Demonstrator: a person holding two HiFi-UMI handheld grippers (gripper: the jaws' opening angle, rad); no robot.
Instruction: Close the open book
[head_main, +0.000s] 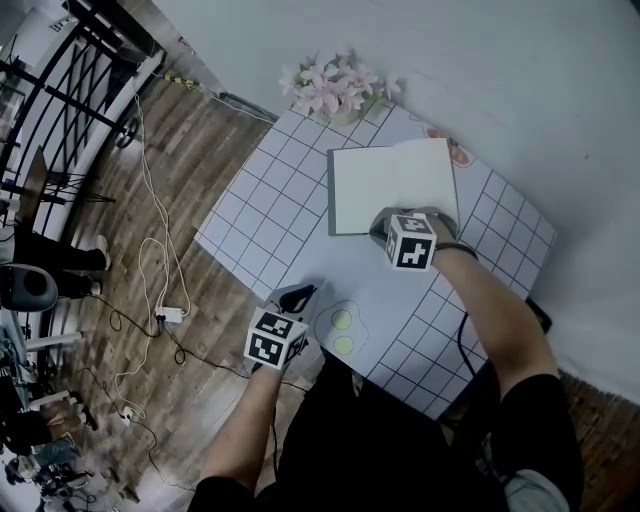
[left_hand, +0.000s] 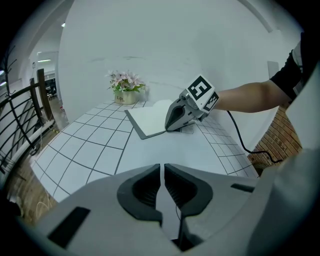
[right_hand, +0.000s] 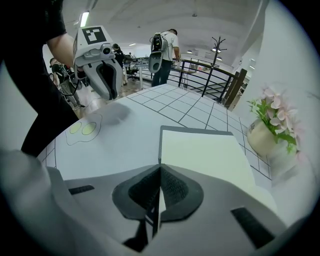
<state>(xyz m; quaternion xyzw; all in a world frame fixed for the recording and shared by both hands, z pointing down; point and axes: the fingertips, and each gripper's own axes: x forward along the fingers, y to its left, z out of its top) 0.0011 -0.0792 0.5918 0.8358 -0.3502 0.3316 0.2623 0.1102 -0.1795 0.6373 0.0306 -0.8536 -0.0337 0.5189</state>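
book (head_main: 392, 186) on table (head_main: 260, 225), flowerpot (head_main: 335, 92) behind it, right gripper (head_main: 380, 228) seemingly at its near edge

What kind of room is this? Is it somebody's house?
Probably not a house: it looks like a big office or lab. A person stands near a black railing under long ceiling lights, and cables trail over the wooden floor beside the gridded table.

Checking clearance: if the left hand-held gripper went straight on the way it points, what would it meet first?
Most likely bare tabletop just ahead of the left hand-held gripper, short of the open book; depth unclear.
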